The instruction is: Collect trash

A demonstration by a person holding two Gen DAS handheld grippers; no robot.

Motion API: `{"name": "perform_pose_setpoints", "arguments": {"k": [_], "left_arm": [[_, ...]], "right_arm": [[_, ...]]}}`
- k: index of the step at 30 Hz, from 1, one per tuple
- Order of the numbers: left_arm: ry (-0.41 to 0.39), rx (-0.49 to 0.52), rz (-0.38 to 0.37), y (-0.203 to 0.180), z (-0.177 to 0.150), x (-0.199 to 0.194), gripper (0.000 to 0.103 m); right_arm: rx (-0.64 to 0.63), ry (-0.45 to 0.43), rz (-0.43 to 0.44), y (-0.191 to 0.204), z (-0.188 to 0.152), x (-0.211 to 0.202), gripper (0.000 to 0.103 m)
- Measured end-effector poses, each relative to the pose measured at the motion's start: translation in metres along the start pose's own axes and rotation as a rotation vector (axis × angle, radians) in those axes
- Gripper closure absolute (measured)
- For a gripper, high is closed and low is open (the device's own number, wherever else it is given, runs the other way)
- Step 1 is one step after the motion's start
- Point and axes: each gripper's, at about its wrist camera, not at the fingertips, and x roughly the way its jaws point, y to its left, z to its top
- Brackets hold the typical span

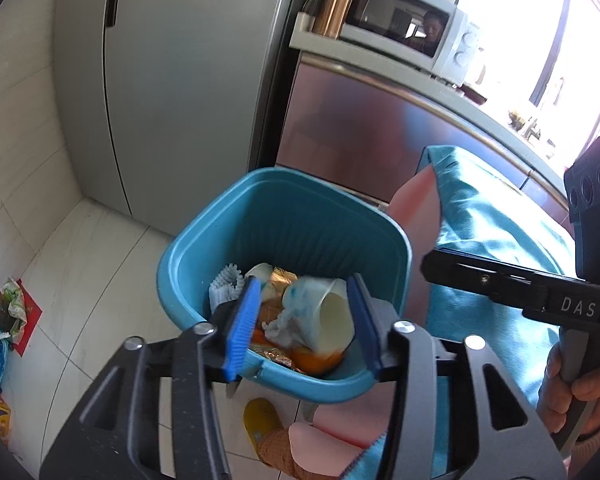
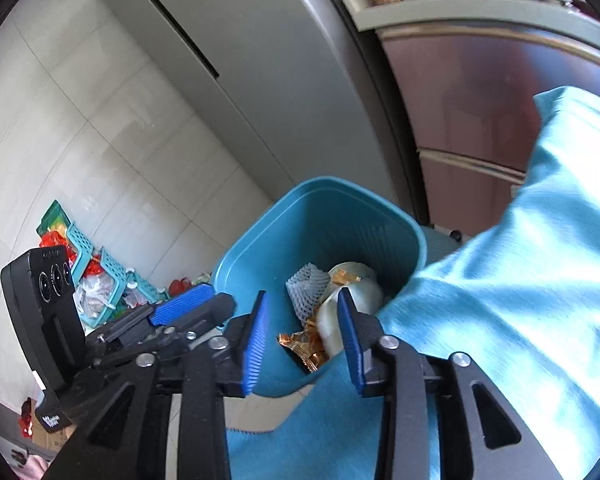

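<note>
Trash, already dropped, lies heaped in the blue ribbed plastic bin straight ahead of and below both claws: a white paper cup, a white foam fruit net, gold foil wrappers and orange peel. The drop-off step looks finished; next, I judge, both hands must lift clear and swing toward whatever litter remains. The left claw stands about half open with nothing between its blue pads. The right claw, beside a teal cloth, gapes somewhat narrower, equally empty.
</note>
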Motion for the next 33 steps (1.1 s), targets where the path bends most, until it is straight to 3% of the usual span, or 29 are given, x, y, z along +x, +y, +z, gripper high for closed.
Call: {"name": "perform_pose_setpoints", "arguments": {"k": [5, 9, 14, 25, 33], "left_arm": [[-0.093, 0.043, -0.029, -0.015, -0.007, -0.032, 0.023], [-0.184, 0.099, -0.051, -0.037, -0.013, -0.059, 0.006], [-0.252, 0.154, -0.097, -0.072, -0.022, -0.083, 0.006], [-0.335, 0.231, -0.157, -0.157, -0.051, -0.103, 0.006], [-0.375, 0.286, -0.207, -0.205, -0.070, -0.114, 0.006]], "right_arm": [[-0.060, -0.085, -0.030, 0.002, -0.015, -0.042, 0.043], [-0.113, -0.169, -0.082, 0.005, -0.033, -0.081, 0.028], [-0.131, -0.286, -0.210, 0.003, -0.061, -0.130, 0.007], [-0.092, -0.547, -0.571, -0.008, -0.138, -0.218, 0.007], [-0.043, -0.654, -0.715, -0.033, -0.173, -0.266, 0.007]]}}
